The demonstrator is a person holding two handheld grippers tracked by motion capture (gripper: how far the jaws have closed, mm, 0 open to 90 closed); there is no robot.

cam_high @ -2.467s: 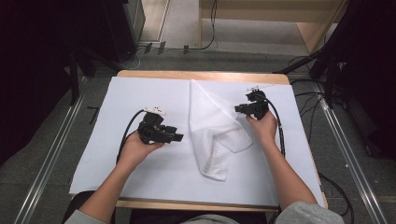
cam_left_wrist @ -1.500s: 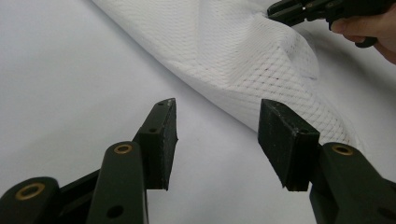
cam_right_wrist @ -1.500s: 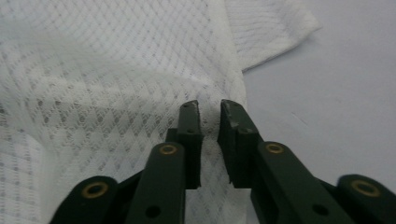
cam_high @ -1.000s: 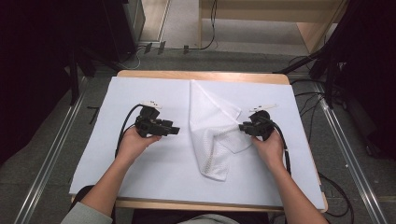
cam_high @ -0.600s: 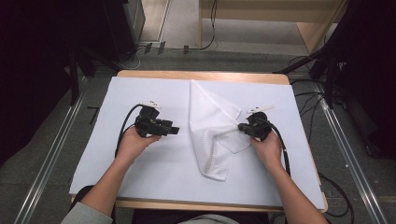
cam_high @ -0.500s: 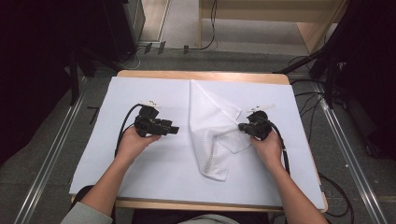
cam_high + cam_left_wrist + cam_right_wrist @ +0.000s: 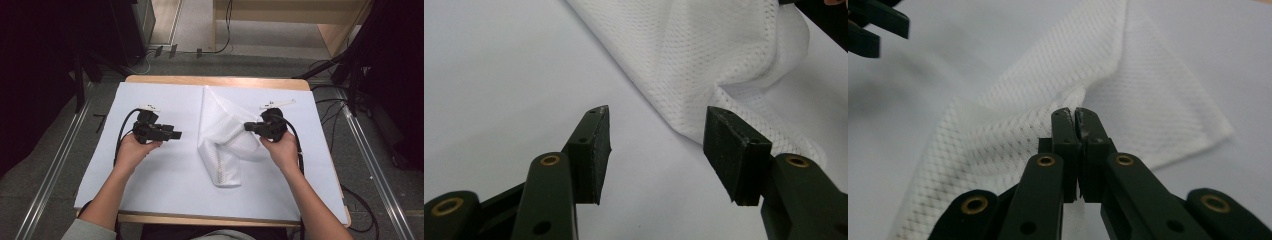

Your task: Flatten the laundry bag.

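A white mesh cloth (image 7: 222,150) lies crumpled and partly folded in the middle of the white-covered table (image 7: 150,200). My right gripper (image 7: 247,127) is shut on a raised fold at the cloth's right side; in the right gripper view its jaws (image 7: 1075,112) pinch the mesh (image 7: 1013,135). My left gripper (image 7: 177,135) hovers just left of the cloth and points at it. It is open, its jaws a touch wider than a moment ago. In the left gripper view nothing lies between its pads (image 7: 656,130), and the cloth's edge (image 7: 704,60) sits just beyond them.
The table's wooden edge (image 7: 215,80) shows at the back. Metal floor rails (image 7: 50,175) run along both sides, and cables (image 7: 365,200) trail off to the right. Bare white sheet lies left of the cloth and in front of it.
The right gripper has closed on the cloth's fold and risen a little, pulling the mesh up with it. The left gripper has shifted slightly beside the cloth.
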